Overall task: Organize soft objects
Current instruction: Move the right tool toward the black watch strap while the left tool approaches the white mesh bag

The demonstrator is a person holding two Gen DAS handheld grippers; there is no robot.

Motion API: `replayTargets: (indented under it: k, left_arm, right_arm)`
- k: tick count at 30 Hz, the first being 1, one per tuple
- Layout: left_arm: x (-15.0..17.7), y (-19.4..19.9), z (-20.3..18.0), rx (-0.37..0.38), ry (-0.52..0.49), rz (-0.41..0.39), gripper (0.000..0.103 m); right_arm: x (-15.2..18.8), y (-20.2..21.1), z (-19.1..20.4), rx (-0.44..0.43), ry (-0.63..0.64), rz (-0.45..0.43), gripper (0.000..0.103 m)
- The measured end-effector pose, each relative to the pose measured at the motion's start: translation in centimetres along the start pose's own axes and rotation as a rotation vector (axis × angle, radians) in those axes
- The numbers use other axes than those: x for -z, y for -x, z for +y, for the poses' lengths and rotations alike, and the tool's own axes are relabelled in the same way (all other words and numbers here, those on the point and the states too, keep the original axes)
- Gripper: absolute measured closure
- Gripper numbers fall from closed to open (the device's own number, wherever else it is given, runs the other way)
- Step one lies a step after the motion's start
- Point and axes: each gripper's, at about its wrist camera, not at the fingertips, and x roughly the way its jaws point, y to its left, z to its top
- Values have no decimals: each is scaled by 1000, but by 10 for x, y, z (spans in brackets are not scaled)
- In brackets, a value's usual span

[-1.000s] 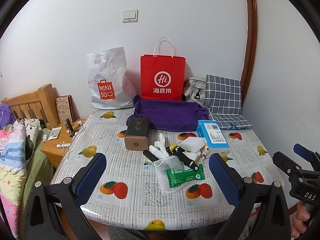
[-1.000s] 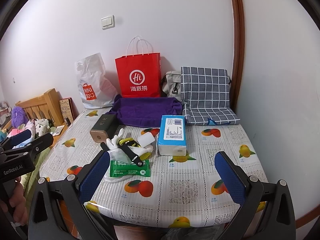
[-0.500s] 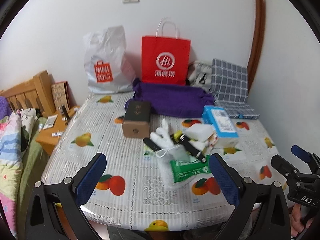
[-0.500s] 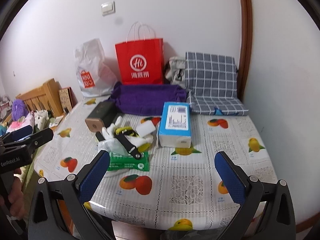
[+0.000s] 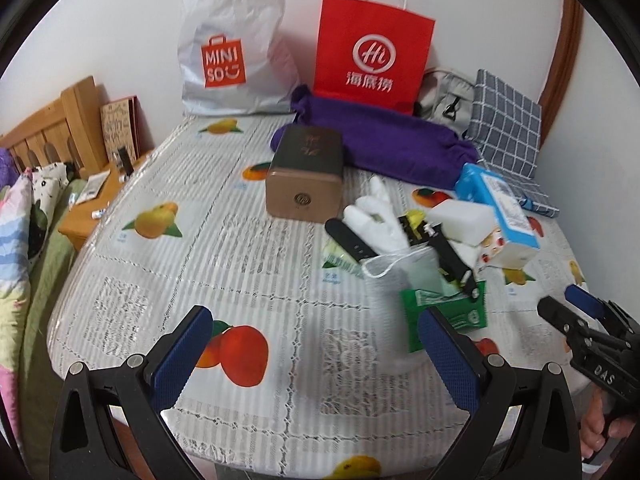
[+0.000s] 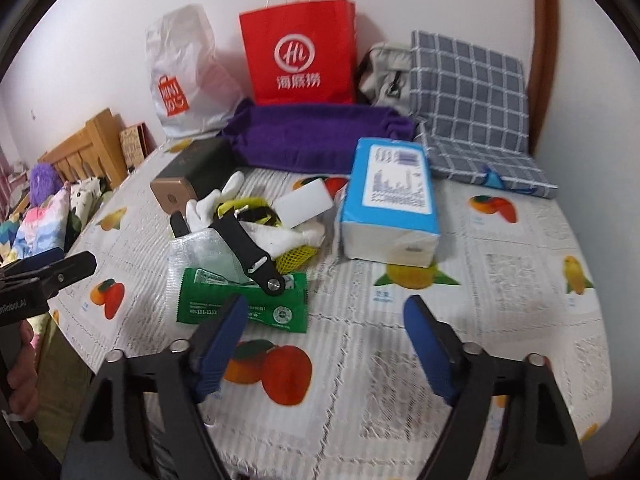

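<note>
You're holding both grippers over the near table [image 5: 168,264] edge, nothing gripped. Left gripper [image 5: 316,354] jaws are standing wide apart. Right gripper [image 6: 324,340] jaws have just been closing partway, empty between them. Soft-item pile, white glove [image 6: 208,204] and green wipes pack [image 6: 244,304], is sitting mid-table beside the blue tissue pack [image 6: 390,200].

Strap [image 6: 244,250] on packet [image 6: 244,300] — box [image 6: 390,204] right

Landmark: pile [image 6: 248,240] of small items, mid-table.
Near side of pile: bare tablecloth [image 5: 248,288], free to table edge.
Left of pile: open cloth; brown box [image 5: 306,176] stands just behind-left.
Right of pile: blue tissue pack [image 6: 390,204] touching it; open cloth beyond.
Behind pile: purple towel [image 6: 312,136], bags [image 6: 300,52] against wall, blocked.
</note>
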Motion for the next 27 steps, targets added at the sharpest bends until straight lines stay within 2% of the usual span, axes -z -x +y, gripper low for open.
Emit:
replayTargets:
  k: [5,7,11,20,22,27]
  left_arm:
    - [1,-18,11,-5,18,34,0]
    - [1,-22,16,2,28,35,0]
    - [1,-31,23,6,38,52,0]
    - [-1,-46,31,17,53,77,0]
    - [-2,-47,31,16,53,78,0]
    - [-4,-49,30,11,51,81,0]
  right_arm:
    - [-7,-21,25,-26,90,5,41]
    - [-10,-31,38,-45,146,8,52]
    - [-14,-50,51,-72,192,41,56]
    - [-15,-87,51,-76,205,125,57]
    - [-15,-86,48,-102,196,118,71]
    - [-15,-74,43,-176,167,114,76]
